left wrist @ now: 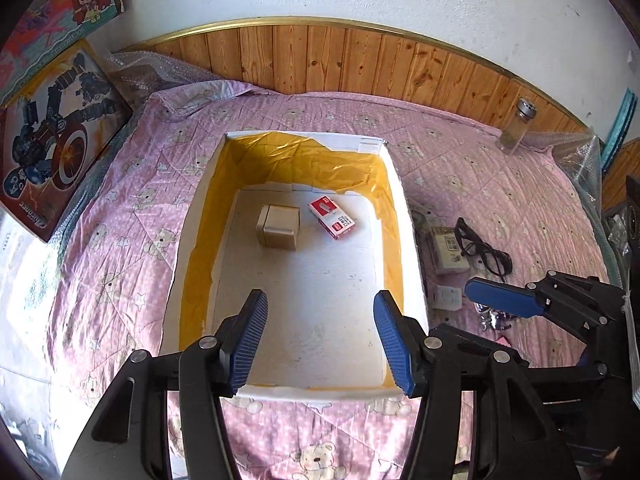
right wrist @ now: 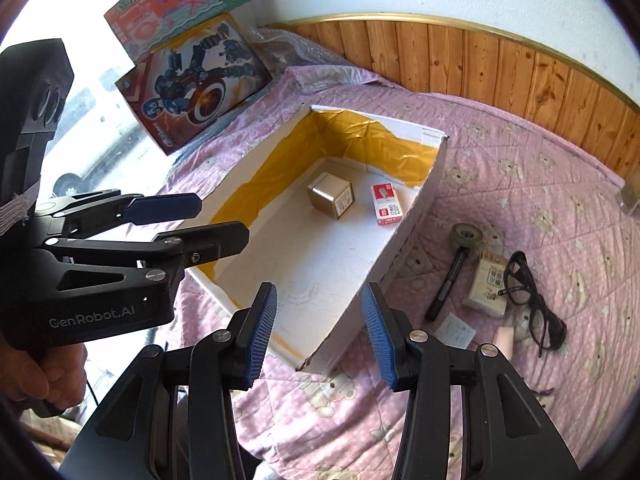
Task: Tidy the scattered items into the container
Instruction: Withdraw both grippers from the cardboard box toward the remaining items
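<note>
Between picks: both claws, left (left wrist: pixel 320 340) and right (right wrist: pixel 320 336), wide open, empty above box (left wrist: pixel 412 248); next, glasses (right wrist: pixel 532 304) right of box.

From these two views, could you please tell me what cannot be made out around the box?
- Left wrist view: the pen is not visible, and the tape roll barely shows past the box wall.
- Left wrist view: the right gripper covers a shiny item.
- Right wrist view: the shaker jar is cut off by the lens edge.
- Both views: print on the tissue pack is too small.
</note>
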Demonstrator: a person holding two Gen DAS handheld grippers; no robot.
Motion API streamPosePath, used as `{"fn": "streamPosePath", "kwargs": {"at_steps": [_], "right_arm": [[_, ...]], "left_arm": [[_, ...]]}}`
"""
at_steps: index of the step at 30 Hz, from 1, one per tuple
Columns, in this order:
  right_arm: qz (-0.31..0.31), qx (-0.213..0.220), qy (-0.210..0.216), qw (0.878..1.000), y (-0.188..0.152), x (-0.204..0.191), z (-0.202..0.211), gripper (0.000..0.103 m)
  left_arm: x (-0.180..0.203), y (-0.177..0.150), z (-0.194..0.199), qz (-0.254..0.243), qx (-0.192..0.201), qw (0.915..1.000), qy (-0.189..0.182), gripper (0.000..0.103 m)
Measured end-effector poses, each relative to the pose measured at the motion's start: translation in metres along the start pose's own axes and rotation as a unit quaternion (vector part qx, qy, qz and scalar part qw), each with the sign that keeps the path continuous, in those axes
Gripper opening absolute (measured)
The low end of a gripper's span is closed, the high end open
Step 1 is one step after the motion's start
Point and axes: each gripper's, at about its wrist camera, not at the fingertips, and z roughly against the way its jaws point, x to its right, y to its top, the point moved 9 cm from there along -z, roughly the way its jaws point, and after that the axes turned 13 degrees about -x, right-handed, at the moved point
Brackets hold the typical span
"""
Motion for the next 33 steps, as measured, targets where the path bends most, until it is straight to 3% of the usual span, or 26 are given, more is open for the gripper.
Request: {"fn": "streamPosePath", "kwargs": {"at_steps": [10, 17, 25, 33], "right_arm": [[-0.019, 0.027, -0.003, 0.999, -0.046, -0.004, 0.025, 0.048], [-0.081, 0.055, 0.016, 0.995, -0.096, 0.008, 0.034, 0.048], [-0.162, 0.059, 0.020, 0.985, -0.159, 0.055, 0.027, 0.048], [-0.231, 0.049, 0.025, 0.971, -0.205, 0.118, 0.016, 0.048]], "left_arm": [[0.042, -0.041, 0.036, -0.034, 0.036, 0.9986, -0.016, 0.059], [0.077, -0.071, 0.048, -0.086, 0.068, 0.9940, 0.001, 0.062], [0.129, -0.107, 0.021, -0.139, 0.046, 0.9890, -0.017, 0.063], [0.174, -0.119, -0.023, -0.135, 0.001, 0.9895, -0.052, 0.063]]}}
